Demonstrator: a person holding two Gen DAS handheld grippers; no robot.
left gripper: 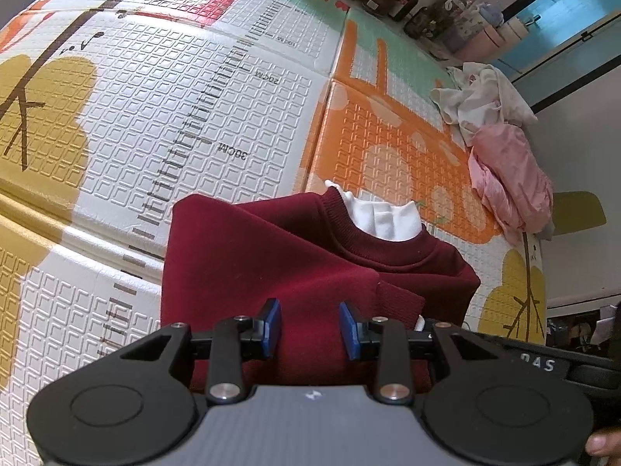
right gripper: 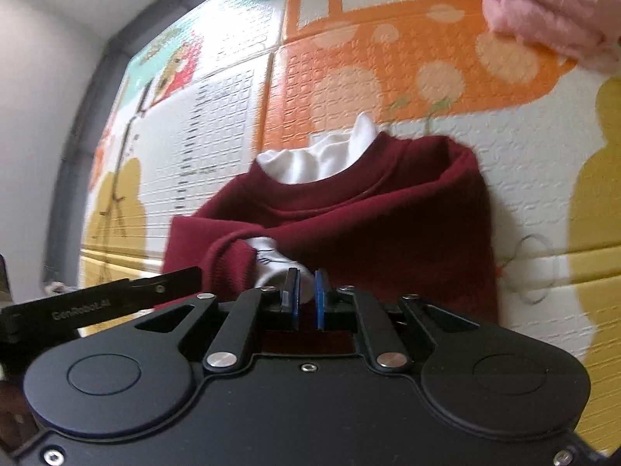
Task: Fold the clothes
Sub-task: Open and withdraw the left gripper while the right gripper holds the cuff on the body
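On the patterned foam play mat (left gripper: 217, 89) lies my maroon sweatshirt (left gripper: 271, 256), its sleeves folded in across the body. Its long axis runs away from me, the white inner collar (left gripper: 388, 217) pointing toward the mat's far orange panel. My left gripper (left gripper: 310, 326) hovers over the near part of the sweatshirt, blue pads apart with only maroon cloth showing in the gap and nothing pinched. My right gripper (right gripper: 306, 295) has its pads nearly together, a narrow slit between them, right at the white sleeve cuff (right gripper: 271, 264); I cannot tell whether it touches. Beyond, a pink garment (left gripper: 512, 178) and a white one (left gripper: 481, 97) sit heaped near the mat's edge.
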